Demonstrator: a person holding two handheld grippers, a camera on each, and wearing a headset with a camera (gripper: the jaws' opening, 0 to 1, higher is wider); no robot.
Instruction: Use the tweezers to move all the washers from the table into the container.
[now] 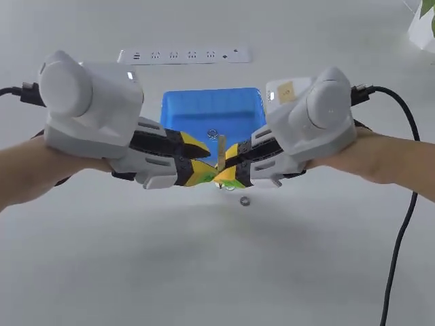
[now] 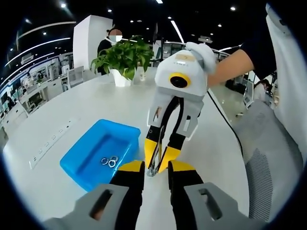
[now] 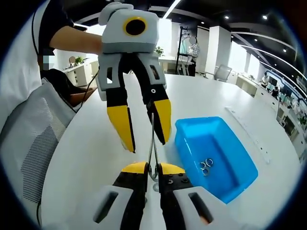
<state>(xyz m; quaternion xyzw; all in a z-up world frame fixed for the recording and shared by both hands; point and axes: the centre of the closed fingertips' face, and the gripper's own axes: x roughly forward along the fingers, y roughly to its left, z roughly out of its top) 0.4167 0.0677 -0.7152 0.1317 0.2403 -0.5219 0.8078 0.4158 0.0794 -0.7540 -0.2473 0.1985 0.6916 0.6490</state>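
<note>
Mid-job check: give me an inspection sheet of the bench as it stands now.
Surface: white table, plain.
Job's things: blue container holding washers; one loose washer on the table; tweezers.
Clutter: power strip beyond the container.
Grippers: right hand-held gripper shut on the tweezers; left hand-held gripper open around them.
Cables: black cable from the right hand-held gripper.
Surroundings: potted plant, open office.

The right gripper (image 2: 159, 160) pinches tweezers (image 2: 157, 153) beside a container (image 2: 80, 178) holding washers (image 2: 109, 161).
</note>
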